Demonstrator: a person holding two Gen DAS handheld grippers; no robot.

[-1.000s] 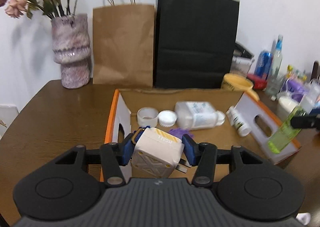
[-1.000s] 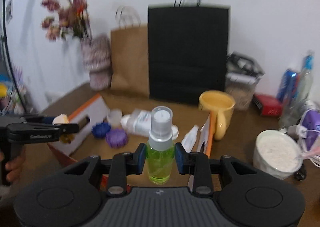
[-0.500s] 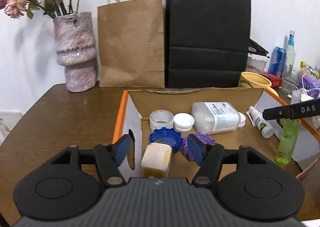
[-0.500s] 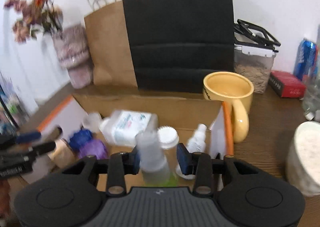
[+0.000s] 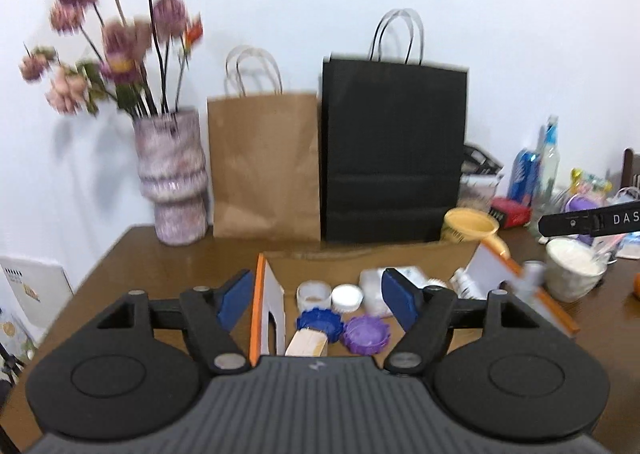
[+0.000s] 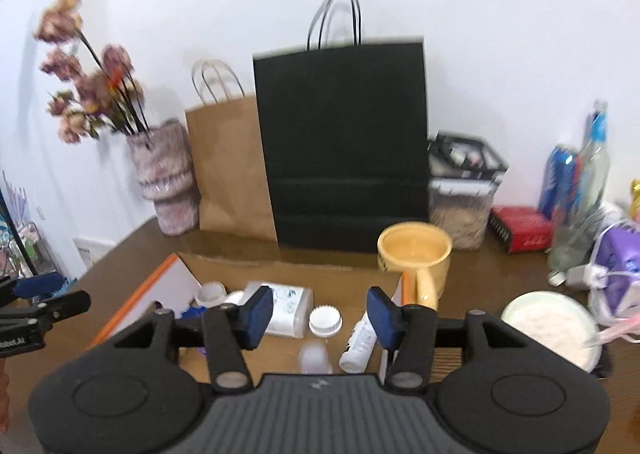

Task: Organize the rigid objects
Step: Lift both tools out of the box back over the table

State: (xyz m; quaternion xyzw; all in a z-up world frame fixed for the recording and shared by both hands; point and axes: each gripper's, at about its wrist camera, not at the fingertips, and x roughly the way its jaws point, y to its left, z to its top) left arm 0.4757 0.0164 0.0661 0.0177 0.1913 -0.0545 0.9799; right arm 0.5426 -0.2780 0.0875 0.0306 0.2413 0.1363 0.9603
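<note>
An open cardboard box (image 5: 264, 294) with orange-edged white flaps lies on the brown table; it also shows in the right wrist view (image 6: 176, 286). Inside lie a cream charger block (image 5: 306, 342), a blue cap (image 5: 320, 324), a purple cap (image 5: 366, 334), white caps (image 5: 347, 297), a clear flat bottle (image 6: 286, 308) and a small white bottle (image 6: 358, 344). The spray bottle's clear top (image 6: 314, 358) stands in the box just below my right gripper (image 6: 320, 312), which is open and empty. My left gripper (image 5: 316, 296) is open and empty above the box's left flap.
Behind the box stand a brown paper bag (image 5: 264, 165), a black paper bag (image 5: 394, 153) and a flower vase (image 5: 172, 181). A yellow mug (image 6: 416, 258), a white bowl (image 6: 550, 328), bottles, a can (image 6: 560, 181) and a red box (image 6: 520, 232) crowd the right side.
My left gripper let go of the cream charger into the box, opened wide and drew back upward. My right gripper set the green spray bottle in the box, opened and pulled back.
</note>
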